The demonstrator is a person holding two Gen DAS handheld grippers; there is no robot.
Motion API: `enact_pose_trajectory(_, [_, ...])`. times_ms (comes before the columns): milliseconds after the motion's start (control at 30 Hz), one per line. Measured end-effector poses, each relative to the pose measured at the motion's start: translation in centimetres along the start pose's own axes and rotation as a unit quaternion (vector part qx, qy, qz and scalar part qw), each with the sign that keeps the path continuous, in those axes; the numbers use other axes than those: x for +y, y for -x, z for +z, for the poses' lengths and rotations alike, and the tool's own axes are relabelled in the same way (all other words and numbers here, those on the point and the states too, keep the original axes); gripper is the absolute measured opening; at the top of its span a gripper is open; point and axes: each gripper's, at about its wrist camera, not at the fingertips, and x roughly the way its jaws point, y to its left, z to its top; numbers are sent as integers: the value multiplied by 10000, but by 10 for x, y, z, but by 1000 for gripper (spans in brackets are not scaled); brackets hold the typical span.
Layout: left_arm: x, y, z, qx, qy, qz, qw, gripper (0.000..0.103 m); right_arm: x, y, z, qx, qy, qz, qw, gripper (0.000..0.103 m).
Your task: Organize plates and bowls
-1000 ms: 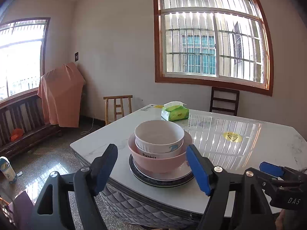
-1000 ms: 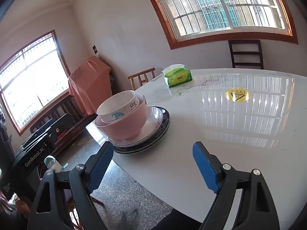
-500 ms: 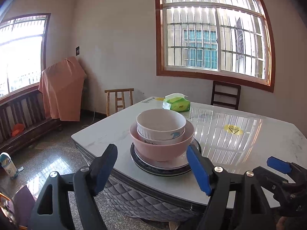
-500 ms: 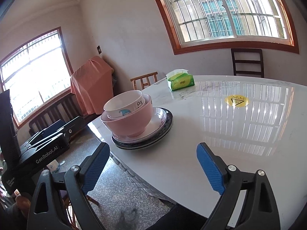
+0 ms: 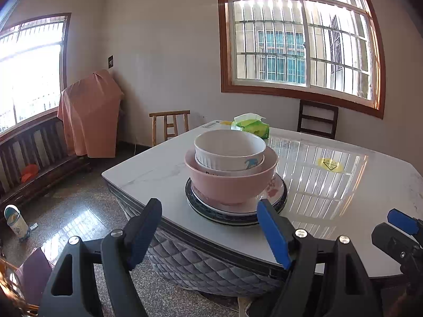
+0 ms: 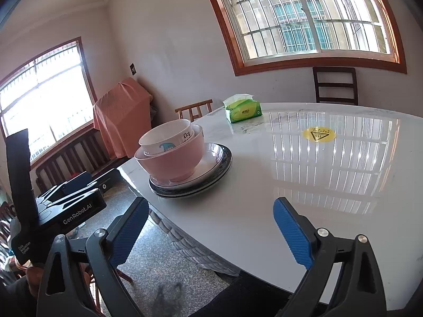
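Since a second ago the left gripper (image 5: 208,233) has sunk lower before the table (image 5: 148,169), so the stacked dishes now sit higher between its blue fingers; its jaws stand apart, empty. From the left wrist view, it points slightly down at the stack near the table's front corner: a white bowl (image 5: 229,149) nested in a pink bowl (image 5: 230,182) on the plates (image 5: 275,198). A second white bowl under the top one is mostly hidden. The right gripper (image 5: 401,231) is cut off at the edge.

From the right wrist view, the right gripper (image 6: 208,231) hangs over the table (image 6: 317,179) edge, just right of the plates (image 6: 216,163), jaws opening, nothing between them. The left gripper's (image 6: 68,198) tips are hard to make out.
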Motion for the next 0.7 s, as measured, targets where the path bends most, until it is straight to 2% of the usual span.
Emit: enact_pose_trajectory(700, [-7, -31, -20, 463, -81, 185, 9987, 76, -37, -6, -17, 226, -413, -116, 9988, 97])
